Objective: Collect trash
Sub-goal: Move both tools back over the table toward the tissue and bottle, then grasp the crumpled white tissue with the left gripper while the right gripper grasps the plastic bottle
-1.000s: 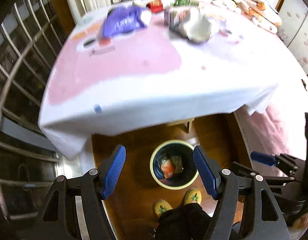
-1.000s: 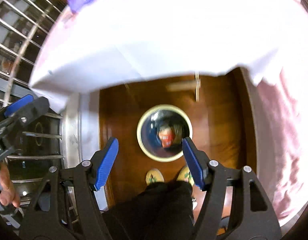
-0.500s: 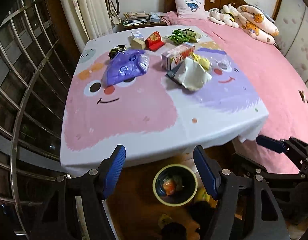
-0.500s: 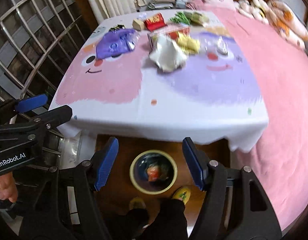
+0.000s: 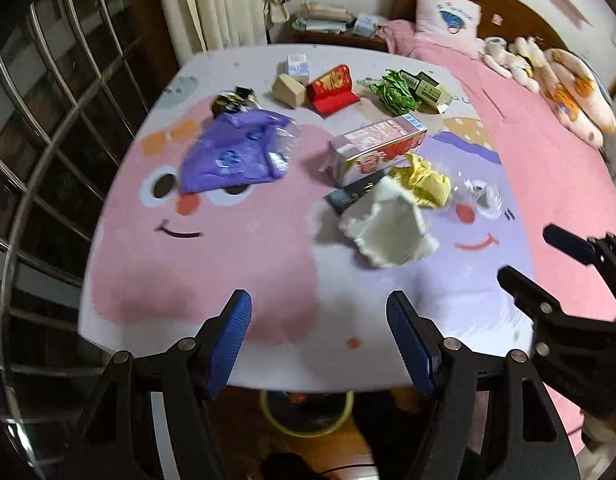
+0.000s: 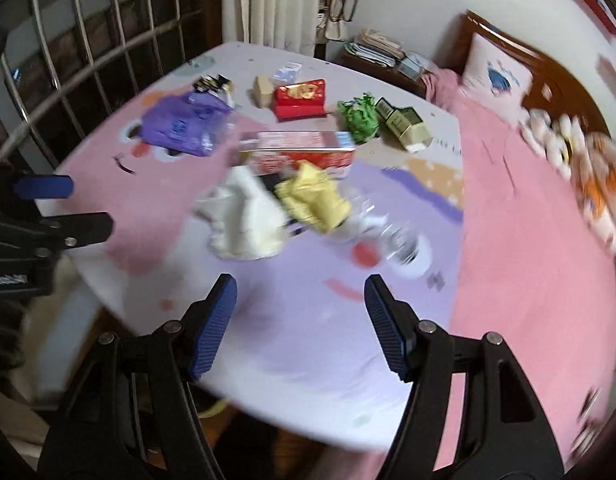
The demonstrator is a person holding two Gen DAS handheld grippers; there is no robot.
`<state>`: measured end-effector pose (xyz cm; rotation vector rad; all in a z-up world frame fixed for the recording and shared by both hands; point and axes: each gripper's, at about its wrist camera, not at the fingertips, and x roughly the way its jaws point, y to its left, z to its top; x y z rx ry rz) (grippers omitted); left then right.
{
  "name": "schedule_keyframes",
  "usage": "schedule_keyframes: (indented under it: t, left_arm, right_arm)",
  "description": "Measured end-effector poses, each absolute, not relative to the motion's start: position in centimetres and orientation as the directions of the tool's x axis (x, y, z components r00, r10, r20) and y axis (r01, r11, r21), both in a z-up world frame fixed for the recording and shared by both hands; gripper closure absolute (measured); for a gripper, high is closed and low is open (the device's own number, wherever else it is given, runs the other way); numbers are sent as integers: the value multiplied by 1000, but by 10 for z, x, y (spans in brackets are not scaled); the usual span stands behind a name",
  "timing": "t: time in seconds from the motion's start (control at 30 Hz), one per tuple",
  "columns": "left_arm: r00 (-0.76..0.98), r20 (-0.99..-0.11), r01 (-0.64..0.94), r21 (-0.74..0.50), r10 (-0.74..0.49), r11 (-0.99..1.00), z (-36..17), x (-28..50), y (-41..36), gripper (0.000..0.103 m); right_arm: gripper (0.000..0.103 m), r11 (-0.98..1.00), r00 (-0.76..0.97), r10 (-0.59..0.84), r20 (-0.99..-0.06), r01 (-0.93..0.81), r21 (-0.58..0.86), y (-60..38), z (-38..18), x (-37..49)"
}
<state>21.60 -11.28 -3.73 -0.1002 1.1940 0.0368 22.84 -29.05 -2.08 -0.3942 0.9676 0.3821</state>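
Trash lies on a table with a pink and purple cartoon cloth (image 5: 227,264): a purple bag (image 5: 235,152), a crumpled white paper (image 5: 388,228), a yellow wrapper (image 5: 424,182), a red-and-white carton (image 5: 378,148), a red box (image 5: 334,90), green paper (image 5: 394,90) and clear plastic (image 5: 478,196). The same white paper (image 6: 243,220) and yellow wrapper (image 6: 314,198) show in the right wrist view. My left gripper (image 5: 320,344) is open and empty over the table's near edge. My right gripper (image 6: 299,324) is open and empty, above the purple part. A yellow-rimmed bin (image 5: 305,416) sits on the floor below.
A metal window grille (image 5: 47,160) runs along the left. A bed with pink cover (image 5: 548,152), a pillow and plush toys lies to the right. A curtain (image 5: 223,0) and a stack of papers stand behind the table. Small boxes (image 5: 291,84) sit at the far side.
Both grippers have risen from looking down at the floor bin to facing the tabletop. The trash now lies ahead of them. Both stay open and empty.
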Motion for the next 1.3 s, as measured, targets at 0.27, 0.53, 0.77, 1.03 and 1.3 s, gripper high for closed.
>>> schedule_keyframes:
  t: [0.27, 0.53, 0.77, 1.03, 1.3]
  left_arm:
    - [304, -952, -162, -14, 36, 987, -68, 279, -165, 32]
    - [237, -970, -221, 6, 60, 975, -105, 325, -177, 32]
    - [195, -980, -267, -17, 37, 964, -126, 349, -178, 32]
    - [140, -990, -311, -26, 19, 950, -143, 365, -173, 32]
    - [111, -994, -261, -6, 24, 965, -149, 367, -186, 32]
  right_arm:
    - [39, 698, 522, 58, -851, -630, -339, -300, -83, 298]
    - [58, 585, 470, -1, -883, -715, -382, -286, -140, 345]
    - [62, 621, 335, 86, -938, -755, -213, -296, -141, 386]
    - [68, 771, 180, 219, -959, -634, 57, -333, -126, 423]
    - [83, 816, 142, 310, -940, -547, 186, -348, -115, 418]
